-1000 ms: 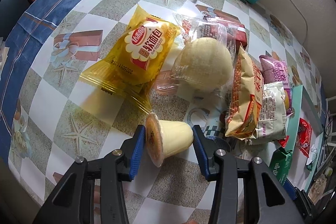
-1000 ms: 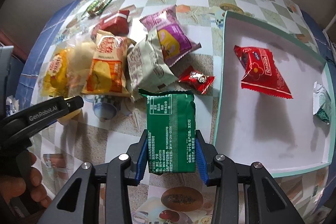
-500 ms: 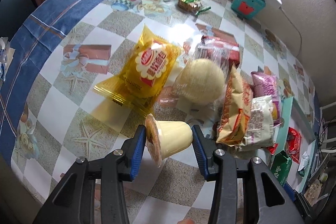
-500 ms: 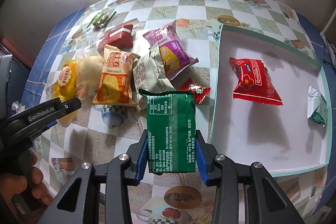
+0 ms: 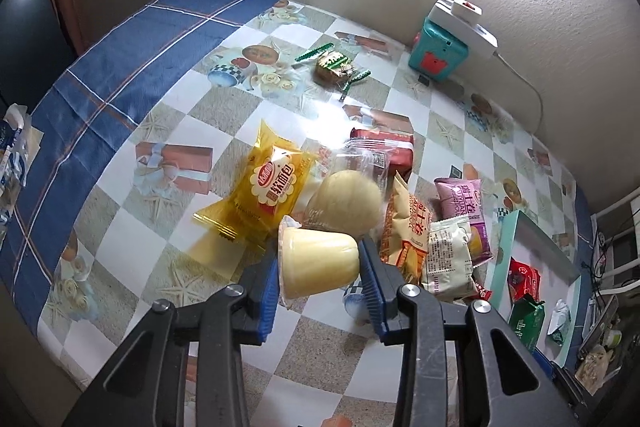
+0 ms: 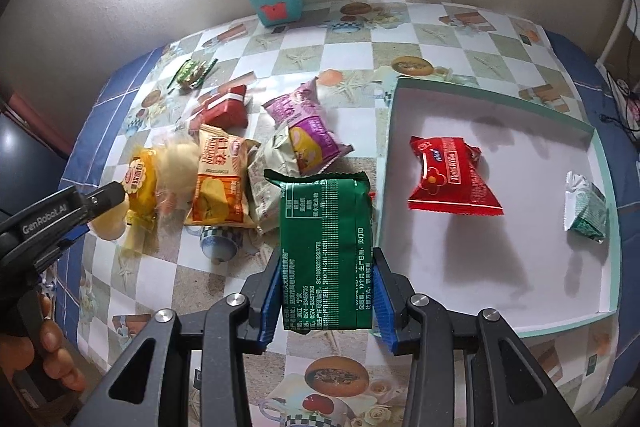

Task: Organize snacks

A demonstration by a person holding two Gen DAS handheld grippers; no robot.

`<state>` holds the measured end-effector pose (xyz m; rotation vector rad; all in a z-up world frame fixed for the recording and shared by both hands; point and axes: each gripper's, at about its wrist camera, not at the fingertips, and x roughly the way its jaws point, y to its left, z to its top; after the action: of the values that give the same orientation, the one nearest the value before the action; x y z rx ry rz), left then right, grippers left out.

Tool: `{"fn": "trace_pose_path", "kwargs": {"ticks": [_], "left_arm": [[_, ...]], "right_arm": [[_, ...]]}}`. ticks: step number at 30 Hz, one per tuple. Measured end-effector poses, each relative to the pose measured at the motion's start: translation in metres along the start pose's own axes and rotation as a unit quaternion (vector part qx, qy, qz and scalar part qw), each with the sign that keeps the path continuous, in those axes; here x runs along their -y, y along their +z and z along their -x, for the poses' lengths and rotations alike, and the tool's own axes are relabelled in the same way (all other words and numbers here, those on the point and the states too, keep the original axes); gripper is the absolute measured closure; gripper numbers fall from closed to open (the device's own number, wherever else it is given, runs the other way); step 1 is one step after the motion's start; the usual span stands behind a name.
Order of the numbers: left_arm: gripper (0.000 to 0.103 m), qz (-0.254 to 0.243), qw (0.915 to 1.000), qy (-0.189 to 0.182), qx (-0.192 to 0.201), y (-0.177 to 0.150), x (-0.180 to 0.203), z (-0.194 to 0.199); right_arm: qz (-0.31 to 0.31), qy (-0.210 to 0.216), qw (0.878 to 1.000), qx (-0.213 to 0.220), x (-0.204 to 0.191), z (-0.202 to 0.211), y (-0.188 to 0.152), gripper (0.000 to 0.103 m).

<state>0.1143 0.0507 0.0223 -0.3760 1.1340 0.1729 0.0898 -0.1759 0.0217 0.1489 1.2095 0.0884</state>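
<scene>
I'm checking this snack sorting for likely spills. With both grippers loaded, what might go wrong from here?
The left gripper pinches the pudding cup sideways across its tapered wall, so it may slip out or get crushed.

The right gripper clamps only the lower part of the green packet; the free upper end may catch the teal tray rim or the red snack bag inside.

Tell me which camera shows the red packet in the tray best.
The right wrist view: the red packet lies unobstructed on the tray floor, its print facing up. The left wrist view catches it only small and distorted near the frame's right edge.
</scene>
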Motion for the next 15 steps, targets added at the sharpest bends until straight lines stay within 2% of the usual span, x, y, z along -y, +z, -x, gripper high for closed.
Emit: {"fn": "trace_pose_path", "kwargs": {"ticks": [10, 15], "left_arm": [[0.064, -0.001, 0.9999, -0.011, 0.008, 0.000, 0.005, 0.006], [0.064, -0.016, 0.9992, -0.025, 0.025, -0.001, 0.019, 0.021]], "right_arm": [[-0.012, 0.007, 1.000, 0.003, 0.009, 0.003, 0.002, 0.061], [-0.042, 0.009, 0.999, 0.018, 0.033, 0.014, 0.006, 0.061]]}}
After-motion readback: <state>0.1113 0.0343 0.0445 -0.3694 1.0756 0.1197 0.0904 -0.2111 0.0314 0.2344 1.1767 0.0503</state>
